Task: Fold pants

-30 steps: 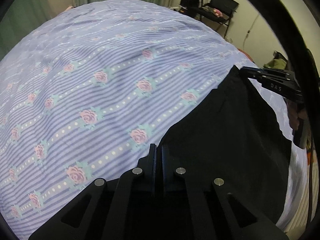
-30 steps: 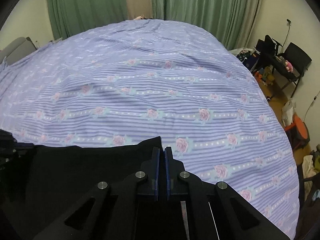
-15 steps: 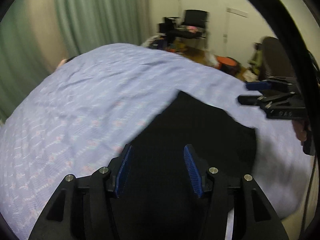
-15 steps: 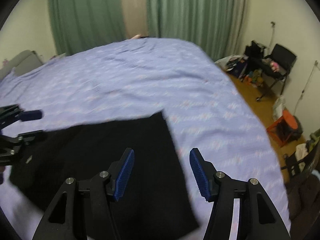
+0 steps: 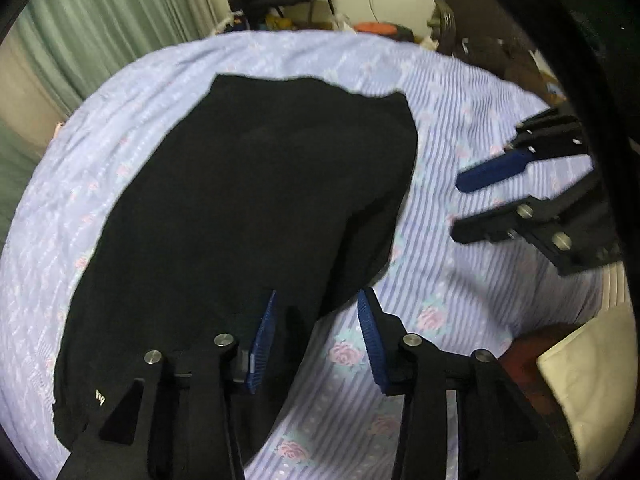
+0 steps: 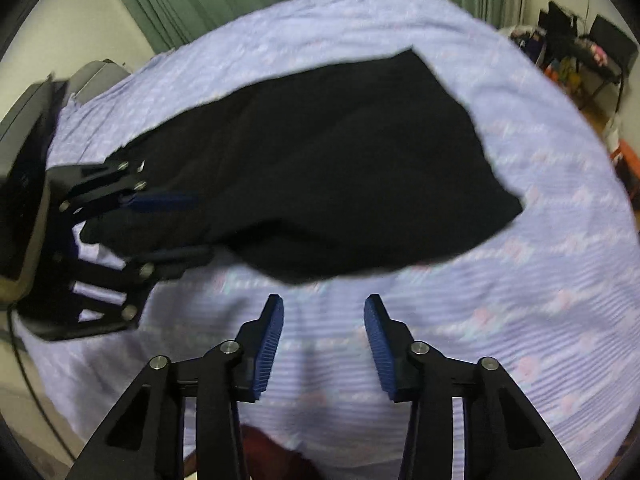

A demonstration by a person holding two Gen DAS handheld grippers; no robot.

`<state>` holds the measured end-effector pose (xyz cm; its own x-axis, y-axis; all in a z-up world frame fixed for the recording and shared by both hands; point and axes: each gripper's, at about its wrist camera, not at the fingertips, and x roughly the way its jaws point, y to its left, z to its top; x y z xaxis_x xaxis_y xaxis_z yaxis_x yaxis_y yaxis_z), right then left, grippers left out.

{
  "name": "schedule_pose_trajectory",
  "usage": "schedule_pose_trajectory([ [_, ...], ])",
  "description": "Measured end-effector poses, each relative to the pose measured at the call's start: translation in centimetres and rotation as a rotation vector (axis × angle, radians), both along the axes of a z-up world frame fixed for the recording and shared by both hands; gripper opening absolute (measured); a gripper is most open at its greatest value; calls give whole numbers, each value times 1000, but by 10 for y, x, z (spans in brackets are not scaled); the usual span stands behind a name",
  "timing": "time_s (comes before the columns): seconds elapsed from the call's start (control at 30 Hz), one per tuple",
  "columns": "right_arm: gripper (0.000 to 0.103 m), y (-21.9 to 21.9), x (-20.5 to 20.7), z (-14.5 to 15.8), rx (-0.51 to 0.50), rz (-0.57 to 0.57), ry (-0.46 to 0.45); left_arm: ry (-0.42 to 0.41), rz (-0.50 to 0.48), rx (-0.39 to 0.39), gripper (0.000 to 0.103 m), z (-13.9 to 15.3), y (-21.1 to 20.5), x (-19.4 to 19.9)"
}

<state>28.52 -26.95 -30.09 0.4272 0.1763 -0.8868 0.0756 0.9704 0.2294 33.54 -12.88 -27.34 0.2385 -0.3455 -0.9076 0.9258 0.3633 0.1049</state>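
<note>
My left gripper (image 5: 316,332) hangs over the near edge of the black pants (image 5: 248,208), jaws partway apart and closing, gripping nothing. My right gripper (image 6: 324,336), likewise closing and empty, sits just short of the pants, which lie flat on the flowered bedsheet (image 6: 500,300).

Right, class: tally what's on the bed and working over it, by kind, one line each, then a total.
Black pants: 1
Floral striped bedsheet: 1
Handheld grippers: 2 (left gripper, right gripper)
Total: 4
</note>
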Motion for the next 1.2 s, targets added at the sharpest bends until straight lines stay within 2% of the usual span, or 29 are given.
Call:
schedule_pose_trajectory([
  [0.03,38,3,1,-6,21,2,18,0,-7,12,34,-5,-1,3],
  [0.1,38,8,-3,-11,37,-1,21,10,-19,34,16,-10,-4,9],
  [0.2,38,11,2,-20,94,-12,33,95,15,-1,3,-8,-4,26],
  [0.27,38,12,7,-23,112,-11,32,149,47,-43,3,-3,-3,44],
  [0.37,38,13,14,-26,149,-16,15,150,118,-93,3,5,1,70],
  [0.6,38,12,34,-22,171,-20,-41,163,247,-100,3,-5,0,115],
  [0.83,38,17,58,-6,183,42,-128,152,253,-80,3,-15,-1,111],
  [1.07,38,12,88,-16,144,58,-142,169,286,-93,3,-14,4,113],
  [1.2,38,9,98,-26,141,84,-115,165,294,-93,3,-13,10,114],
])
